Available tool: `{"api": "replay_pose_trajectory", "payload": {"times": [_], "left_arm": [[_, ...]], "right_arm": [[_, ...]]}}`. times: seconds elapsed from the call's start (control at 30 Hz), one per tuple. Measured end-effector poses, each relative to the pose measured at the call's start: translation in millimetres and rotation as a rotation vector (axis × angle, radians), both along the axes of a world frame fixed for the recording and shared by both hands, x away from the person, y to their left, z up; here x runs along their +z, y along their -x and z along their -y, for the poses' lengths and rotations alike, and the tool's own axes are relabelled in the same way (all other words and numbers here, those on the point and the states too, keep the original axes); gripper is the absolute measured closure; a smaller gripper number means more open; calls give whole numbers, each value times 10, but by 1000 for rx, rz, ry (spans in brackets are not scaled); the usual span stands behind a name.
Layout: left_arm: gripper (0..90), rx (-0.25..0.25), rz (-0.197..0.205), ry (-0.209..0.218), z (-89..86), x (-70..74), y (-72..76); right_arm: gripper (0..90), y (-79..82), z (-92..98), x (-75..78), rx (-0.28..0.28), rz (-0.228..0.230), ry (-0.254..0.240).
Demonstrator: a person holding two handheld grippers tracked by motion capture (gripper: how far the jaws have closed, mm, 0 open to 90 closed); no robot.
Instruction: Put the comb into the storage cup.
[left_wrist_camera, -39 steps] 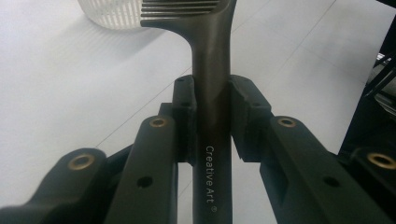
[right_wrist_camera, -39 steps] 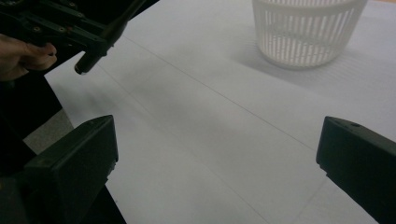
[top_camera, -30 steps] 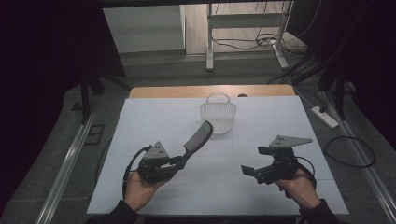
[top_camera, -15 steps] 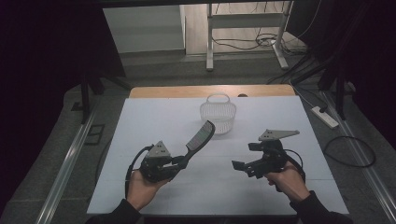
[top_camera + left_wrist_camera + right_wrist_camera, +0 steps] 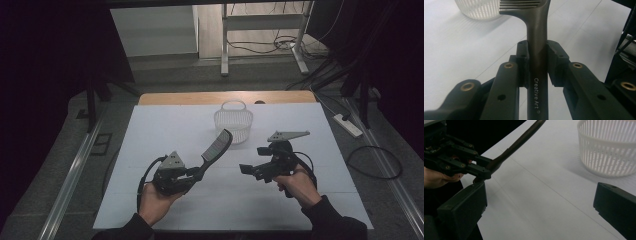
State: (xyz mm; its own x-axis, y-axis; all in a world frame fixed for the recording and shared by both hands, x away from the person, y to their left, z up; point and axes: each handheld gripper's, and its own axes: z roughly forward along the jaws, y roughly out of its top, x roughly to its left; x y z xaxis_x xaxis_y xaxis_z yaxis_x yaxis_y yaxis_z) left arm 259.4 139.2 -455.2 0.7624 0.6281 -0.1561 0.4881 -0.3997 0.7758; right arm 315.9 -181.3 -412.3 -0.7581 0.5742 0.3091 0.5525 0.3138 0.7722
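White table (image 5: 150,150) spans most of the high view, with a strip of bare wood showing along its far edge; grey floor around it, cables and a metal frame beyond. On the table's far half, near the centre line, stands a white slatted basket (image 5: 233,123) with a hoop handle, upright; its ribbed wall also shows at the upper right of the right gripper view (image 5: 607,147) and at the top left of the left gripper view (image 5: 477,8). The person's forearms enter from the near edge in dark sleeves. Left gripper (image 5: 197,174) sits over the near-left part of the table, its jaws pressed together on the handle of a dark comb (image 5: 216,146); the left gripper view shows both pads tight against the handle's sides (image 5: 536,62), printed lettering running along the handle below the pads. The comb slants up and away from the gripper toward the basket, toothed head uppermost, stopping just short of the basket's near wall and clear of the tabletop. Right gripper (image 5: 248,170) is held above the near-right part of the table, pointing left toward the left gripper, the two near each other but apart. Its jaws are spread wide with bare table between them, as the right gripper view shows (image 5: 541,202); the same view catches the left gripper and the comb handle (image 5: 514,145) at upper left.
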Motion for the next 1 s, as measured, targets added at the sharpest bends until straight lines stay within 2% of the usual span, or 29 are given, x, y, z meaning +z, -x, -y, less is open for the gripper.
{"api": "replay_pose_trajectory", "payload": {"times": [0.27, 0.4, 1.0], "left_arm": [[728, -9, -8, 10, 31, -13, -18], [728, -9, -12, 17, 36, -19, -24], [728, -21, -1, 24, 90, -16, -35]], "right_arm": [[0, -90, -100, 23, 3, -24, -3], [0, -139, -151, 35, -7, -47, -24], [0, -287, -376, 55, -7, -101, -45]]}}
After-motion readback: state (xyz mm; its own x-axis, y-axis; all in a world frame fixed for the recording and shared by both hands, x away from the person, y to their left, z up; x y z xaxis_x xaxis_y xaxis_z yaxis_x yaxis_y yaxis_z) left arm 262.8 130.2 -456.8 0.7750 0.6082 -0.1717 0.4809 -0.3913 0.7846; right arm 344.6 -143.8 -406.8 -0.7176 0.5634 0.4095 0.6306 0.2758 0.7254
